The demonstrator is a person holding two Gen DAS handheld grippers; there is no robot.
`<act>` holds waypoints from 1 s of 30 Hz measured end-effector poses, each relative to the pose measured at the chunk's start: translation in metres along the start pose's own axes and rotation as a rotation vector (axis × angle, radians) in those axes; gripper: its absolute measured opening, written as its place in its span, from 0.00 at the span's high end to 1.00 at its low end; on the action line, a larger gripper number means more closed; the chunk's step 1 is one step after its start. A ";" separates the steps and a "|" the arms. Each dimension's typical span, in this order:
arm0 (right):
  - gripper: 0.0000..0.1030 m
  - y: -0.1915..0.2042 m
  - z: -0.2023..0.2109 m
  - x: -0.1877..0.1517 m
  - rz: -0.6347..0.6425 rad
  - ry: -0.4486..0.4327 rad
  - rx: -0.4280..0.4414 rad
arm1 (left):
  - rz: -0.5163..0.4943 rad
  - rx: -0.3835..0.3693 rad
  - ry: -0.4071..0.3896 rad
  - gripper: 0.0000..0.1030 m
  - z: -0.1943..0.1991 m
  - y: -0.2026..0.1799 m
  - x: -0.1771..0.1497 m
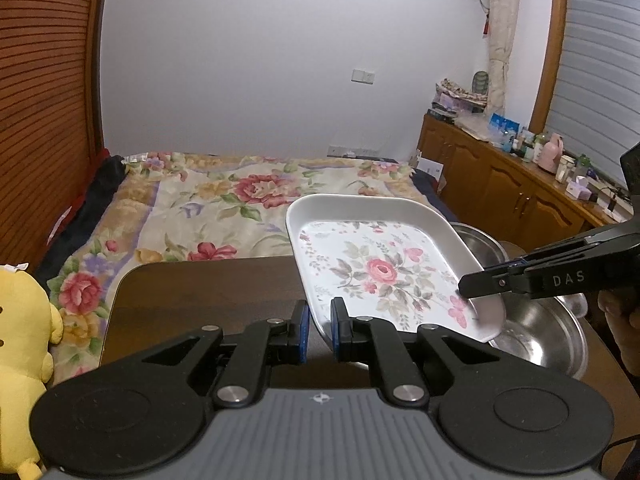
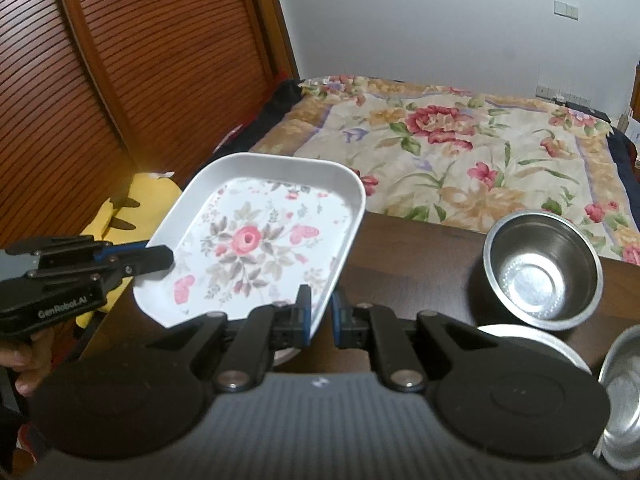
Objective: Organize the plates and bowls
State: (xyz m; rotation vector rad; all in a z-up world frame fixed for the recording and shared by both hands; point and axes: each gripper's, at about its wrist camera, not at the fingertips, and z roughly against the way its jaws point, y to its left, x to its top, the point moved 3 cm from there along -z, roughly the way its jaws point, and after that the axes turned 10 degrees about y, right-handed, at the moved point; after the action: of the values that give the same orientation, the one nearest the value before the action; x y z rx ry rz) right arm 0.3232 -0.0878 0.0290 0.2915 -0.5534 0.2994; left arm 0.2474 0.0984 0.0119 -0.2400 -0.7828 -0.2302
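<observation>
A floral plate [image 1: 384,272] is gripped at its near rim by the left tongs [image 1: 319,330] and at its right rim by the right tongs [image 1: 466,286], raised above the table [image 1: 208,292].

Surface [image 2: 420,264]: dark brown wood, by the bed.
On it: steel bowl [image 2: 542,266], upright; other steel bowls [image 2: 624,396] nearer.
</observation>
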 end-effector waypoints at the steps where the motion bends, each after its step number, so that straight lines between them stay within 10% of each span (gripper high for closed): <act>1: 0.89 0.001 0.002 -0.002 0.001 -0.003 0.000 | -0.002 0.000 -0.001 0.87 0.002 -0.001 -0.002; 30: 0.89 0.018 0.045 -0.074 0.030 -0.043 0.073 | -0.018 0.001 -0.023 0.86 0.060 -0.032 -0.074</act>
State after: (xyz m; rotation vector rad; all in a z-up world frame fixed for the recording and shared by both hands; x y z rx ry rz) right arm 0.2355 -0.1019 0.0279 0.3608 -0.5903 0.3433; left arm 0.1473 0.0946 0.0040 -0.2354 -0.8085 -0.2441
